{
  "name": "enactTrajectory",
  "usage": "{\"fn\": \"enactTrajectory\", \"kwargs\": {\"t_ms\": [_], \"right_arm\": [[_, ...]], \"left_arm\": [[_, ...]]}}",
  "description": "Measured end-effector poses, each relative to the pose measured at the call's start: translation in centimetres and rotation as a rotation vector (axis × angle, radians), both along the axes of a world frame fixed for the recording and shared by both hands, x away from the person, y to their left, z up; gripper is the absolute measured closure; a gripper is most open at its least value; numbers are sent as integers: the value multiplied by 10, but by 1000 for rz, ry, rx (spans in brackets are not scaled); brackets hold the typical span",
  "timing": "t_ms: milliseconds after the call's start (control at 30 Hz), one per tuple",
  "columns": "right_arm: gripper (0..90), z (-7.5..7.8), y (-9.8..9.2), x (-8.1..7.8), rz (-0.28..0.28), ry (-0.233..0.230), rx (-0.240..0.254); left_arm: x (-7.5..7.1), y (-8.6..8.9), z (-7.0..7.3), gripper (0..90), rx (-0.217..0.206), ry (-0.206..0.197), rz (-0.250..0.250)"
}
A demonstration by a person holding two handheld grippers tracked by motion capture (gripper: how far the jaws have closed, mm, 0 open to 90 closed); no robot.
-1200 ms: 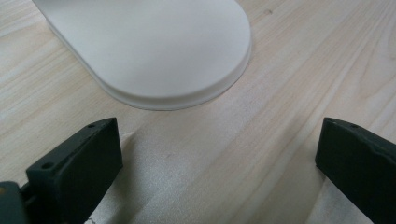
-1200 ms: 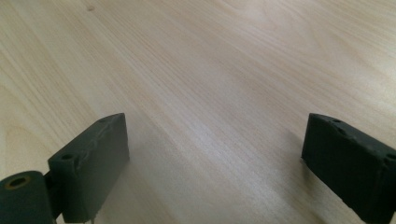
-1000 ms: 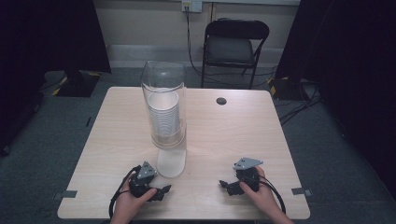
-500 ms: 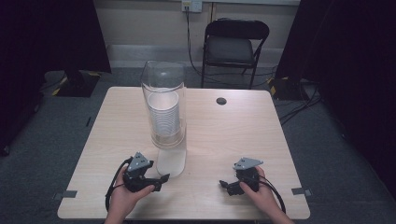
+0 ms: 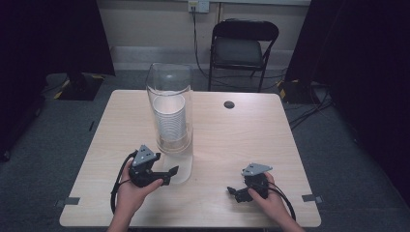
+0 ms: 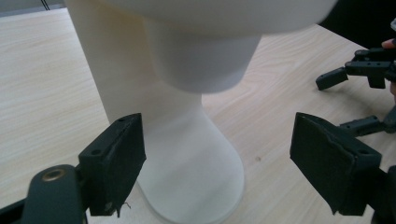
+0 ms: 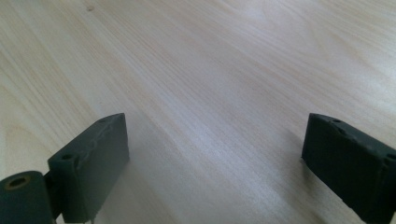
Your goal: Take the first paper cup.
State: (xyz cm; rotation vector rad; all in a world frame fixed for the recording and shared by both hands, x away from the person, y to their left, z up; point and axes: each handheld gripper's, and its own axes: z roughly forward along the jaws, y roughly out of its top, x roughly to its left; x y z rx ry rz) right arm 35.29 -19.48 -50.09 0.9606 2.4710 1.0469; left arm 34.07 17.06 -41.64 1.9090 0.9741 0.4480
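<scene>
A tall clear tube (image 5: 170, 111) stands upright on the desk (image 5: 241, 140), left of the middle, with a stack of white paper cups (image 5: 170, 121) inside it. Below the tube's open foot, on its near side, a white cup (image 5: 180, 169) sticks out toward the person; the tube looks built to feed cups out at the bottom, which would explain why the stack sits so high and the lowest cup is exposed.

The left gripper (image 5: 169, 172) is held low over the near left part of the desk, aimed to the right at that cup. In the left gripper view the cup (image 6: 196, 163) stands between the two black jaws, which are spread wide, one on each side and neither touching it. That spacing suits a sideways pinch: the jaws bracket the cup's body so they can close on it and draw it out.

The right gripper (image 5: 237, 192) rests near the front right of the desk, well apart from the tube, pointing left. Its own view looks down on bare wood (image 7: 210, 93) between released, wide-apart jaws holding nothing. It seems parked there to stay out of the way, perhaps ready to receive the cup.

A small dark hole (image 5: 229, 104) marks the far side of the desk, and a folding chair (image 5: 244, 48) stands beyond.
</scene>
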Motion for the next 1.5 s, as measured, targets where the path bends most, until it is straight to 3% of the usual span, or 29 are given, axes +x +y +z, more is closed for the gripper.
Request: {"fn": "enactTrajectory", "kwargs": {"t_ms": [233, 333, 433, 500, 633, 667, 700, 767, 933, 1100, 1400, 1467, 1500], "right_arm": [[68, 0, 0, 0, 0, -1, 0], [68, 0, 0, 0, -1, 0, 0], [68, 0, 0, 0, -1, 0, 0], [68, 0, 0, 0, 0, 0, 0], [68, 0, 0, 0, 0, 0, 0], [68, 0, 0, 0, 1, 0, 1], [68, 0, 0, 0, 1, 0, 1], [68, 0, 0, 0, -1, 0, 0], [68, 0, 0, 0, 0, 0, 0], [68, 0, 0, 0, 0, 0, 0], [68, 0, 0, 0, 2, -6, 0], [68, 0, 0, 0, 1, -8, 0], [68, 0, 0, 0, -2, -7, 0]], "left_arm": [[11, -3, -1, 188, -13, -48, 50], [14, -7, -1, 210, -47, -87, 47], [16, -9, -1, 209, -50, -106, 41], [17, -10, -2, 210, -24, -115, 60], [21, -13, -4, 229, -40, -146, 73], [20, -15, -4, 258, -55, -144, 82], [20, -16, -4, 258, -40, -150, 65], [21, -19, -6, 346, -40, -153, 57], [21, -18, -7, 360, -28, -151, 45], [19, -18, -13, 367, -39, -185, 48], [18, -20, -10, 371, -18, -155, 67], [17, -20, -11, 371, -25, -158, 69], [16, -21, -13, 371, -55, -152, 76]]}}
